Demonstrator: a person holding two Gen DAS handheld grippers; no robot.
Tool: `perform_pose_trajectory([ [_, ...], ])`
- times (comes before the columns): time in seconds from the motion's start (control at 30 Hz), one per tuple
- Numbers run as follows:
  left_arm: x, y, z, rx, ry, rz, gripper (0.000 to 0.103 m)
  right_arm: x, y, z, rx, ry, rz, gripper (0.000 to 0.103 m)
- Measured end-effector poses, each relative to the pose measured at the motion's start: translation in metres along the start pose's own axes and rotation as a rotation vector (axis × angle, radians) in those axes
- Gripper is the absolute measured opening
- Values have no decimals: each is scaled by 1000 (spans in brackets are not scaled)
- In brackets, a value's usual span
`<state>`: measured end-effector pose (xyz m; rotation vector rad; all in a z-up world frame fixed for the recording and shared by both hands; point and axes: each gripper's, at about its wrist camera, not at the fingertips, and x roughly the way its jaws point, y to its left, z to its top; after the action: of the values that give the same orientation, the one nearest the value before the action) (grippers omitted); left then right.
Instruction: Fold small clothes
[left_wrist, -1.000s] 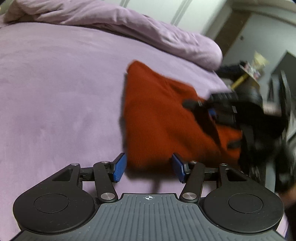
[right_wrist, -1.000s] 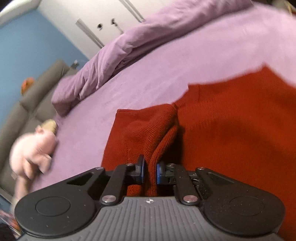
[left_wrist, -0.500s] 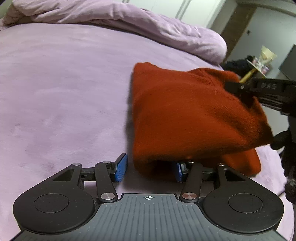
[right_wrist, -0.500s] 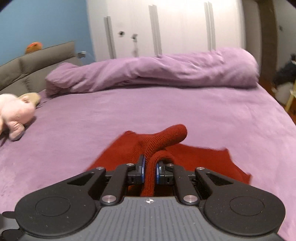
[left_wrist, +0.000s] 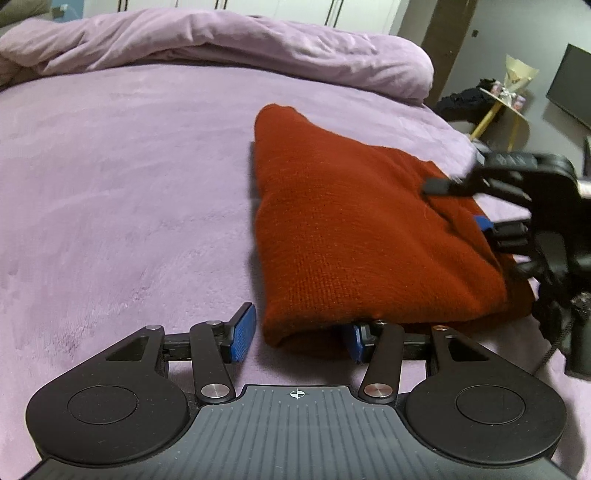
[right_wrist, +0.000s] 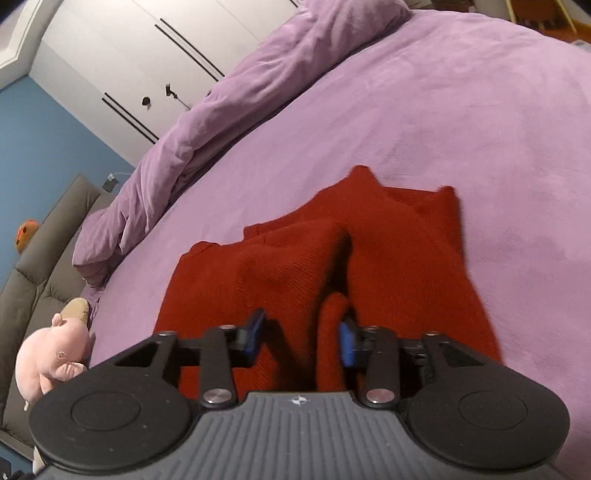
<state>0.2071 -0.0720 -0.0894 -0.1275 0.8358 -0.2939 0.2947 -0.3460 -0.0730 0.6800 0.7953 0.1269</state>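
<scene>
A red knitted garment (left_wrist: 362, 229) lies folded over on the purple bed. In the right wrist view it (right_wrist: 332, 266) spreads out under and ahead of the gripper. My left gripper (left_wrist: 299, 338) is open at the garment's near edge, with the folded corner lying between its blue pads. My right gripper (right_wrist: 301, 338) is open just above the garment, and a raised fold of cloth stands next to its right pad. The right gripper also shows at the garment's right side in the left wrist view (left_wrist: 513, 206).
A bunched purple duvet (left_wrist: 221, 40) lies along the far side of the bed. A pink plush toy (right_wrist: 51, 365) and a grey headboard (right_wrist: 33, 266) are at the left. A small side table (left_wrist: 506, 107) stands beyond the bed's right edge.
My right gripper carried the held fold across the garment, lowered it and opened, letting the cloth go. My left gripper stayed open at the near edge.
</scene>
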Motion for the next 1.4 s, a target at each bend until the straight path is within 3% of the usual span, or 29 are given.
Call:
perform_pose_trajectory([
  [0.07,0,-2,2,3,4,8,56,8,17,0,-60,3,-30,48],
  [0.1,-1,-2,2,1,7,11,56,11,25,0,-99,-2,-60,24],
  [0.13,1,-6,4,-3,11,15,56,13,37,0,-156,-7,-95,10],
  [0.3,0,-3,7,-20,14,17,56,-21,92,-14,-614,-217,-291,10],
  [0.37,4,-5,7,-15,18,21,56,-23,91,-16,-680,-243,-358,11],
  [0.47,7,-9,8,-6,18,12,56,-11,74,-17,-699,-208,-422,11],
  [0.53,8,-7,9,4,23,13,56,-3,61,-14,-636,-180,-440,14],
  [0.63,7,-2,10,6,26,1,56,-30,40,-8,-418,-219,-377,36],
  [0.7,8,-1,10,-5,26,-3,56,-62,24,-15,-247,-241,-315,56],
  [0.77,8,-2,10,-7,20,-2,56,-88,8,-31,-115,-248,-234,59],
  [0.93,8,-8,9,-11,18,20,55,-105,-8,-68,20,-165,-85,59],
  [1.03,6,-11,11,-17,27,28,54,-92,-5,-66,18,-161,-74,57],
  [1.07,5,-12,11,-12,28,33,53,-87,-5,-64,21,-177,-72,51],
  [1.1,5,-13,11,-6,30,36,52,-85,-6,-64,27,-185,-72,36],
  [1.17,5,-15,12,6,31,43,52,-79,1,-63,-1,-182,-101,19],
  [1.23,5,-18,13,17,34,50,52,-76,15,-58,-79,-180,-162,17],
  [1.27,5,-19,13,25,31,58,53,-85,9,-55,12,-192,-53,16],
  [1.33,6,-18,13,33,28,72,54,-95,-23,-54,313,-223,252,16],
  [1.37,7,-17,12,33,32,71,56,-98,-39,-56,415,-249,331,15],
  [1.4,8,-16,12,30,34,65,57,-100,-51,-58,481,-258,353,15],
])
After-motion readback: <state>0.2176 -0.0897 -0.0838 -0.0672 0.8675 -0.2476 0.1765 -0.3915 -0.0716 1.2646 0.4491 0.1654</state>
